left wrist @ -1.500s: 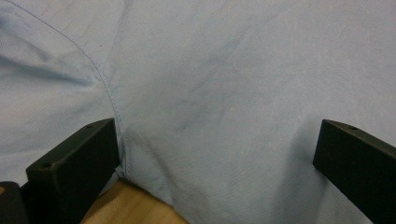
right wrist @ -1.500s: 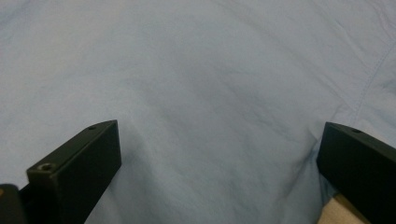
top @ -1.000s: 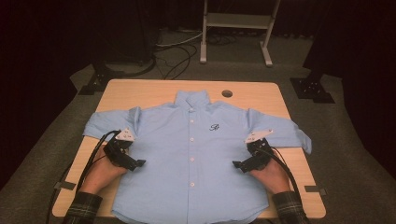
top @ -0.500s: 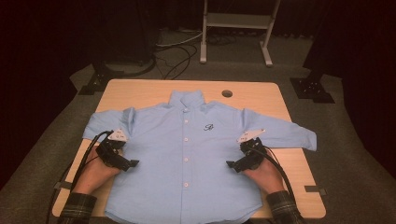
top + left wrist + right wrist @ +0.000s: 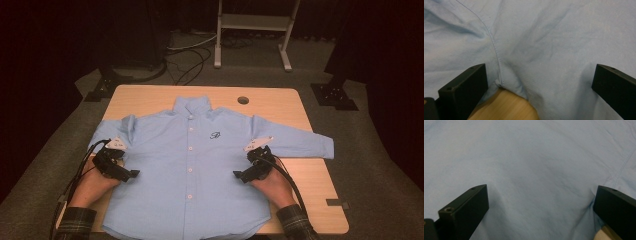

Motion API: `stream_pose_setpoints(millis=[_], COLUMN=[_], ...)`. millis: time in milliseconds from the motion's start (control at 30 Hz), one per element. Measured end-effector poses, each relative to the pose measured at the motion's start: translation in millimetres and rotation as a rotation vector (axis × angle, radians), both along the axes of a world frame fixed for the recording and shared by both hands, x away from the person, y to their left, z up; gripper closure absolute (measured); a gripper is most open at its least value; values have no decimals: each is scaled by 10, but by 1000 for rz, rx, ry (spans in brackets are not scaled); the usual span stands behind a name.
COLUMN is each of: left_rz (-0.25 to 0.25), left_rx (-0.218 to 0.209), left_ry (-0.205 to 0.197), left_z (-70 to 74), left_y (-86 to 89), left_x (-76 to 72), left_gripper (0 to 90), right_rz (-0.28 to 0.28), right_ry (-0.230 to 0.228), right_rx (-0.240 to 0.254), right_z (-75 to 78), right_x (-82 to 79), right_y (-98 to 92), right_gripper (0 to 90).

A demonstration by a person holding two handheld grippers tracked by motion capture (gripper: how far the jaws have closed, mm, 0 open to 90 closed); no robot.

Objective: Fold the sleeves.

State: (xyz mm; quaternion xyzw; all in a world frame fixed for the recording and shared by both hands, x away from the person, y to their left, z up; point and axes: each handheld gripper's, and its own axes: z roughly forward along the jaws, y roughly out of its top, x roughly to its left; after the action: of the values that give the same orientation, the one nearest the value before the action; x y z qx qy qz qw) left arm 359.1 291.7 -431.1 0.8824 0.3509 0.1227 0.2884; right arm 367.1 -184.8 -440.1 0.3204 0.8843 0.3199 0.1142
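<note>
A light blue button-up shirt (image 5: 200, 165) is spread flat, front up, across the wooden table (image 5: 280, 100), collar at the far end and both sleeves out to the sides. The left gripper (image 5: 122, 172) sits on the shirt's left side near the armpit seam, jaws spread wide with nothing pinched, fabric and a bit of bare wood showing between them. The right gripper (image 5: 245, 175) is mirrored on the other side, jaws gaping too, just over cloth and gripping nothing.
</note>
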Motion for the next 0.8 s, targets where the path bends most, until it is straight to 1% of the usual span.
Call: stream_pose_setpoints(millis=[67, 267, 400, 533, 600, 633, 667, 733, 800], left_rz=[3, 32, 47, 49, 44, 39, 34, 25, 7], left_rx=[3, 11, 4, 7, 24, 25, 13, -25, -46], left_ry=[0, 1, -6, -3, -1, -5, -12, -41, -55], left_z=[2, 9, 4, 8, 24, 39, 62, 123, 190], left_y=[34, 147, 227, 232, 215, 200, 186, 161, 109], left_x=[0, -10, -21, -21, -22, -30, -37, -58, -85], left_gripper=[0, 0, 0, 0, 0, 0, 0, 0, 0], right_rz=[2, 6, 7, 6, 6, 7, 8, 8, 9], right_ry=[-1, -5, -6, -8, -9, -8, -8, -9, -11], right_rx=[0, 5, 6, 12, 13, 13, 12, 14, 13], right_z=[0, -4, -5, -9, -9, -9, -9, -10, -11], right_x=[4, 12, 21, 21, 21, 21, 22, 22, 22], right_y=[15, 119, 171, 195, 194, 194, 193, 192, 190], right_gripper=[0, 0, 0, 0, 0, 0, 0, 0, 0])
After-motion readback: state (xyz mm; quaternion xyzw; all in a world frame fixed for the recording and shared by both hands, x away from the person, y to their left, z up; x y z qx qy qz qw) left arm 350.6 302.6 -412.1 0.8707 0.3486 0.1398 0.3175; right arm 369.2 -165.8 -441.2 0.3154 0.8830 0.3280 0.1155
